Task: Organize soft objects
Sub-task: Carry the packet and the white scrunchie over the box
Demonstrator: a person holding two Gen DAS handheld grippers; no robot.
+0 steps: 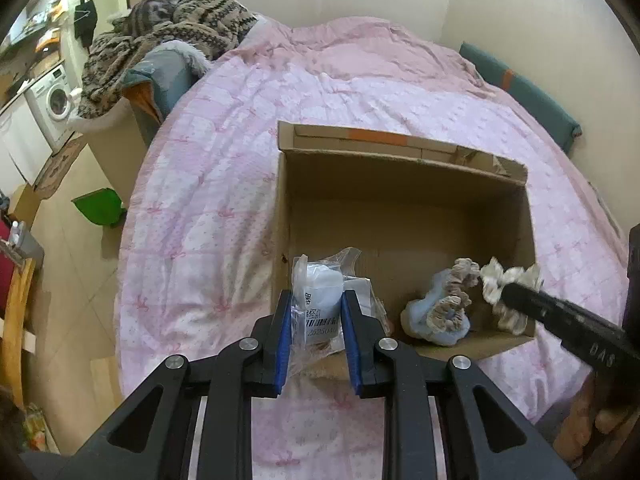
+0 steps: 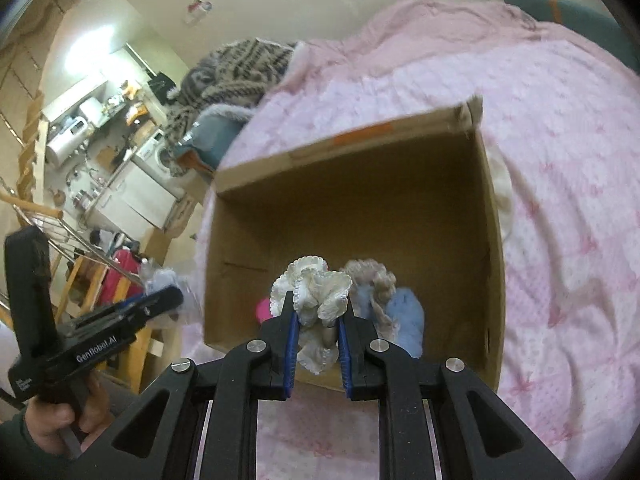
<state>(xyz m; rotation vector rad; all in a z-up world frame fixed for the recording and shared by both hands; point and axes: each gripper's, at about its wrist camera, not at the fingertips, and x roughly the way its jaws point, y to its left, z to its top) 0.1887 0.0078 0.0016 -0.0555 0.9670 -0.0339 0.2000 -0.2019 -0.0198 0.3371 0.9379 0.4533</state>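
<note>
Left wrist: blue pads of my left gripper (image 1: 314, 320) pinching clear plastic packet (image 1: 320, 300) with barcode label, held at near-left rim of cardboard box (image 1: 404, 208) on pink quilt (image 1: 208, 184); blue sock (image 1: 438, 316) and beige scrunchie (image 1: 452, 296) already inside. Carry packet past rim, lower toward floor, then part pads

Right wrist: my right gripper (image 2: 318, 316) clamped on cream scrunchie (image 2: 320, 292) over box near edge. Ease forward clear of wall, release low beside beige one, not across left tool
</note>
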